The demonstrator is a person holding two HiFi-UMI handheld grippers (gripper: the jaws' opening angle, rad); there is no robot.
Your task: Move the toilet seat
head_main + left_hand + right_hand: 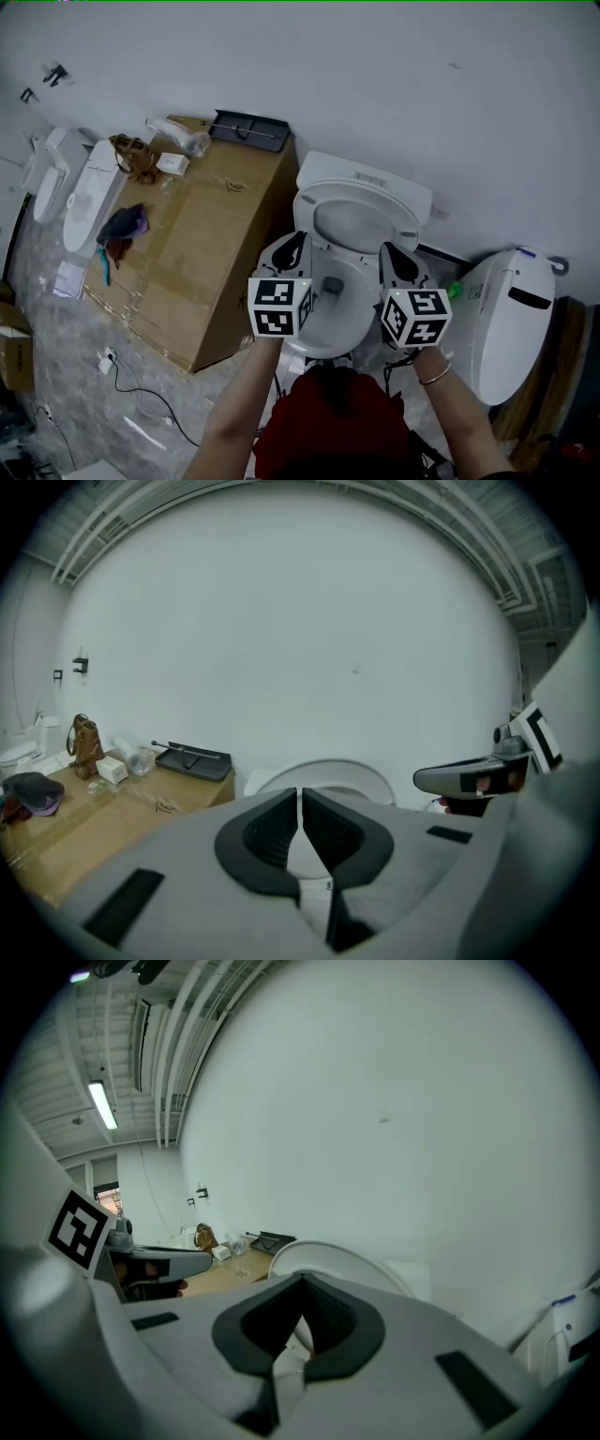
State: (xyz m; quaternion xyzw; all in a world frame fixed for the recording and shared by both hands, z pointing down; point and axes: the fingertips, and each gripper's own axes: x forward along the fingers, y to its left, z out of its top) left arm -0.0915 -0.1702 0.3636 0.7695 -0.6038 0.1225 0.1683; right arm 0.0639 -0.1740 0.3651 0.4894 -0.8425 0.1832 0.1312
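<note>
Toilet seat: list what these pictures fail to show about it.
Head view: left gripper and right gripper cover the bowl's side rims; the person hides its front.
Both gripper views: each gripper's body hides all but the raised toilet seat's top arc.
Seat from lid: indistinguishable everywhere.

Plain white wall, grey marbled floor, large cardboard box, ceiling strip light

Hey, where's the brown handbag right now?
Head view, upper left: the brown handbag sits on the cardboard box, far end, beside a small white box.
</note>
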